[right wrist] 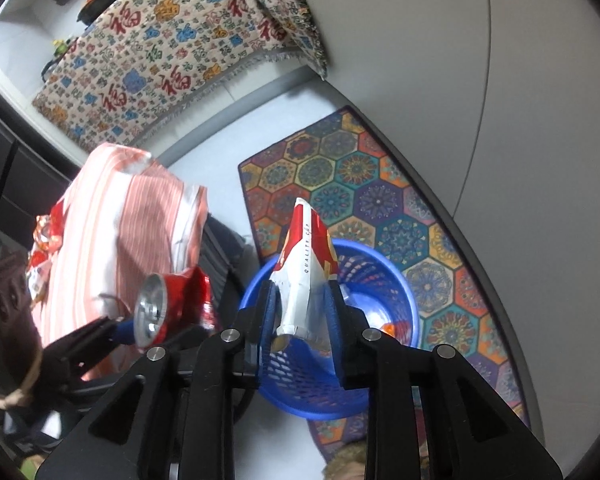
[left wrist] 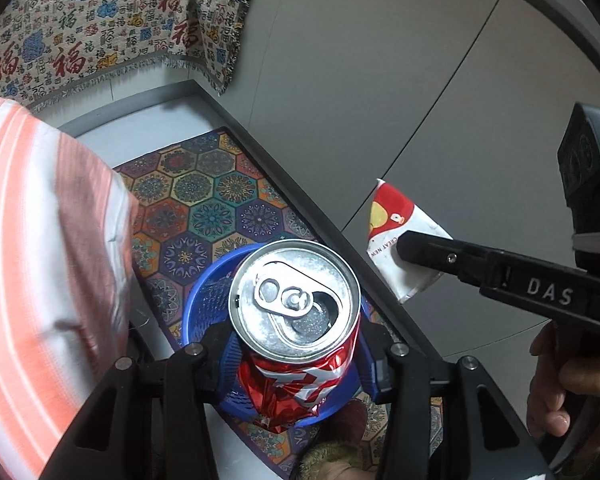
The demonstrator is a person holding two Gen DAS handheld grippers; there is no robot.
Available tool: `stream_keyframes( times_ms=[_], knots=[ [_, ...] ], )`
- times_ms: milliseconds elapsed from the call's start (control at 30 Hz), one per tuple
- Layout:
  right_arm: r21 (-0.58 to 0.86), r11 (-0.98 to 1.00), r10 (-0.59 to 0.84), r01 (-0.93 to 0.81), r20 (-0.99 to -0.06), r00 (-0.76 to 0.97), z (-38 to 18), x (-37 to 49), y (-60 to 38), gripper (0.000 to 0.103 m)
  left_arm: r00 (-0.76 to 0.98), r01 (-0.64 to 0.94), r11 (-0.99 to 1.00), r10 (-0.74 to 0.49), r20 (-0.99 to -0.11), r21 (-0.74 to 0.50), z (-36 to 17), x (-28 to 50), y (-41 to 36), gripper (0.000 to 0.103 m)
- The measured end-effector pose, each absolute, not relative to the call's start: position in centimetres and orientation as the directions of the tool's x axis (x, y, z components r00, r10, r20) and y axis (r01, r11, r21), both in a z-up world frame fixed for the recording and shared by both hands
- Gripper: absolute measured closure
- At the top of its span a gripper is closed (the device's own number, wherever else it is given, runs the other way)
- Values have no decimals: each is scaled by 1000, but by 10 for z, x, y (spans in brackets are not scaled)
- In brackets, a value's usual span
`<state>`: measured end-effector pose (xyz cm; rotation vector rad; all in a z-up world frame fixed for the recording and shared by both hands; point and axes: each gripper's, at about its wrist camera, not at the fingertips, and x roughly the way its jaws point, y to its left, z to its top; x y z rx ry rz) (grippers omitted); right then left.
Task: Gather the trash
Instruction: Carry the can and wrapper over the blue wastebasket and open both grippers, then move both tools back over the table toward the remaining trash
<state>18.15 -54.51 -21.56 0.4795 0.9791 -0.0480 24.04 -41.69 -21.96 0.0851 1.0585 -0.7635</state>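
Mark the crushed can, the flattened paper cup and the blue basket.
crushed can [left wrist: 294,294]: left wrist view, on its silver top.
flattened paper cup [right wrist: 300,280]: right wrist view, on its white side.
blue basket [right wrist: 400,280]: right wrist view, on its rim.

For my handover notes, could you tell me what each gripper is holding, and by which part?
The left gripper holds a crushed red can by its dented sides. A flattened paper cup sits between the right gripper's fingers, though the right pad stands clear of it.

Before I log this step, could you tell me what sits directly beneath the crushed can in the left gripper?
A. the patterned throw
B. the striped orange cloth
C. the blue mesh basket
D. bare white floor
C: in the left wrist view the crushed can hangs over the blue mesh basket.
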Motion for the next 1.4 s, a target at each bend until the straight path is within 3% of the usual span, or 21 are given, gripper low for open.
stream_keyframes(
  times_ms=[67,133,300,633,833,1033,1200,1400],
  knots=[
    [378,886,171,268,-804,570,-218,182,-547,58,246,600,744,-520,-818,-292,-226,240,-420,51],
    [391,876,174,282,-801,572,-220,183,-551,54,234,592,745,-523,-819,-307,-230,244,-420,46],
    [389,874,160,291,-796,584,-214,181,-553,53,242,574,752,-534,-810,-324,-230,248,-417,46],
    [238,935,24,263,-781,624,-184,186,-523,12,363,615,763,-498,-788,-199,-175,206,-361,42],
    [156,980,34,123,-743,668,-170,195,-453,11,456,519,841,-421,-785,-149,-159,186,-259,41],
    [126,979,202,-162,-709,676,-162,198,-335,11,561,345,938,-236,-794,-35,-160,180,-150,41],
    [79,919,316,-387,-734,602,-177,189,-235,11,582,226,974,-129,-803,8,-166,187,-76,41],
    [-11,868,304,-496,-778,550,-201,180,-165,11,587,132,991,-68,-806,13,-175,201,-11,37]
  ],
)
